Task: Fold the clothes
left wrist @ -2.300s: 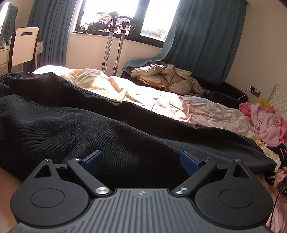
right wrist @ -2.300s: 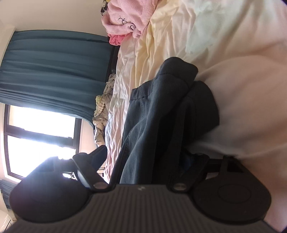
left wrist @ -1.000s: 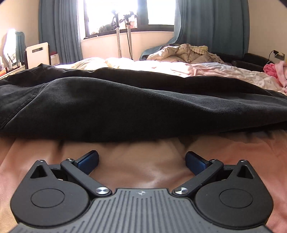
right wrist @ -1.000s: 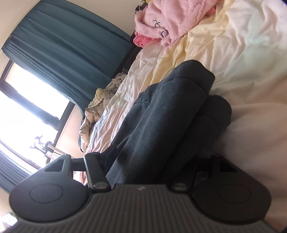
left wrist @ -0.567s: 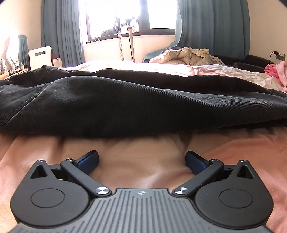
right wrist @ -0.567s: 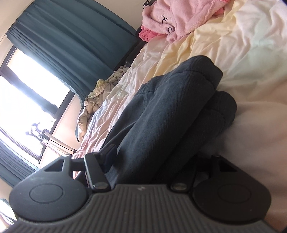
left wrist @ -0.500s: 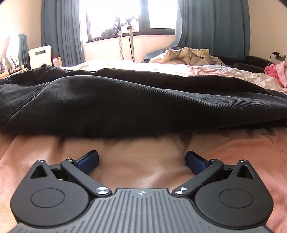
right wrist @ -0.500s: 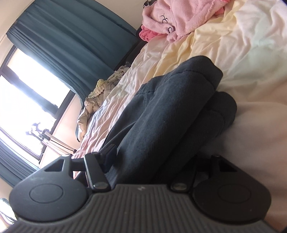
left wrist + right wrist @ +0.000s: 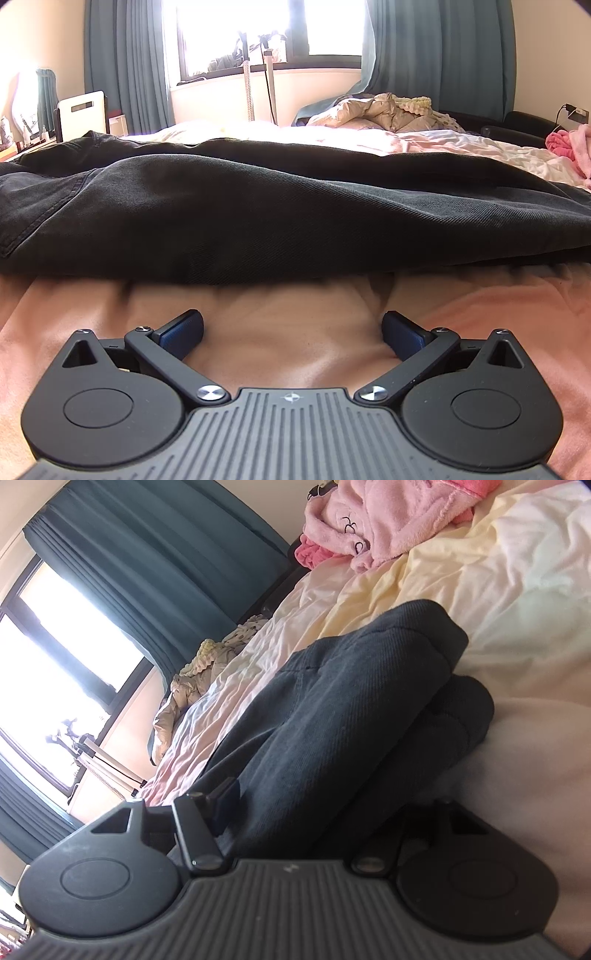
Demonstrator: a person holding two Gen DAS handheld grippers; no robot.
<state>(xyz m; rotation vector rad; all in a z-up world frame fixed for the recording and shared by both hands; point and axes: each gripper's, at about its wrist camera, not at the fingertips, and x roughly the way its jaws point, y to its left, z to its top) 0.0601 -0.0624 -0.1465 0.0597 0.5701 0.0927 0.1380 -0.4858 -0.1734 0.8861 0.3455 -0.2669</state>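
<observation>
Bedsheet (image 9: 288,347) under left gripper (image 9: 291,328), jaws apart; right gripper (image 9: 317,805) clamps black jeans (image 9: 351,716).

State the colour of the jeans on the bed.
Black, slightly faded; the jeans show best in the left wrist view.

Your jeans (image 9: 280,214): black denim, fine twill weave. Bed sheet (image 9: 288,347): peach-pink near you, cream/pale yellow w/ pink further off. Robe (image 9: 388,513): fluffy pink, black marks. Curtains (image 9: 439,55): teal. Your left hand-held gripper (image 9: 291,332): black, blue pads.
</observation>
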